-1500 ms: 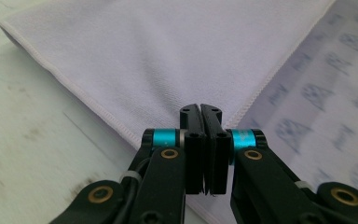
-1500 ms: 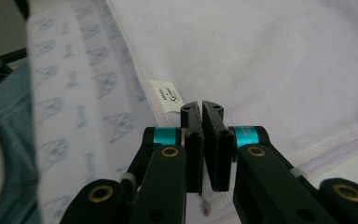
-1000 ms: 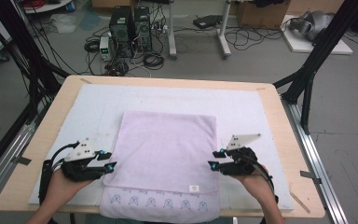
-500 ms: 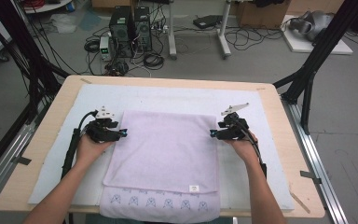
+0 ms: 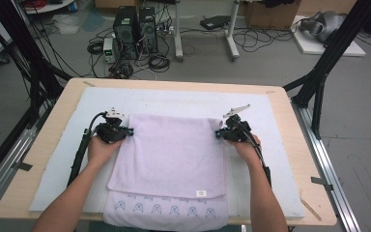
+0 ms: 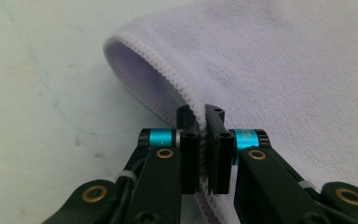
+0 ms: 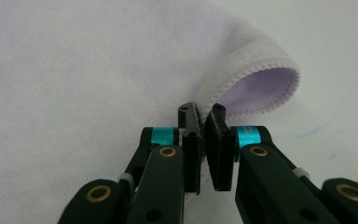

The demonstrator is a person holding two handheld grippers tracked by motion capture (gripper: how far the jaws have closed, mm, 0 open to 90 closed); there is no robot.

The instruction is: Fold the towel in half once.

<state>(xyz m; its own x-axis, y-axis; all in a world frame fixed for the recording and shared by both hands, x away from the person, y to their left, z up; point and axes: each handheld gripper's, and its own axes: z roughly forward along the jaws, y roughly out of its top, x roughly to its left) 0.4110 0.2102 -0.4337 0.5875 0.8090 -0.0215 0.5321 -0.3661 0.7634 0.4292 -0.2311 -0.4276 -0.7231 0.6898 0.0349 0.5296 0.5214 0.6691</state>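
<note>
In the high view, a lilac towel (image 5: 171, 154) is seen folded on a white mat (image 5: 58, 164) that covers a pale wooden table (image 5: 290, 159). The near edge of the towel's lower layer, printed with small blue figures, lies at the table's front edge. The left gripper (image 5: 128, 131) is set at the fold's far left corner and the right gripper (image 5: 218, 134) at its far right corner, each borne by a hand reaching in from below. Beyond the table, a grey floor is strewn with cables, and black computer towers (image 5: 135, 24), a white stand (image 5: 205, 41) and black frame legs (image 5: 328, 53) are seen around it.

In the left gripper view, the jaws have just been closing and are clamped on the towel's stitched hem (image 6: 177, 86), whose corner curls up off the mat.

In the right gripper view, the jaws have likewise just been closing and are pinched on the hem (image 7: 256, 70), the corner looped open beside them over the white mat (image 7: 335, 56).
</note>
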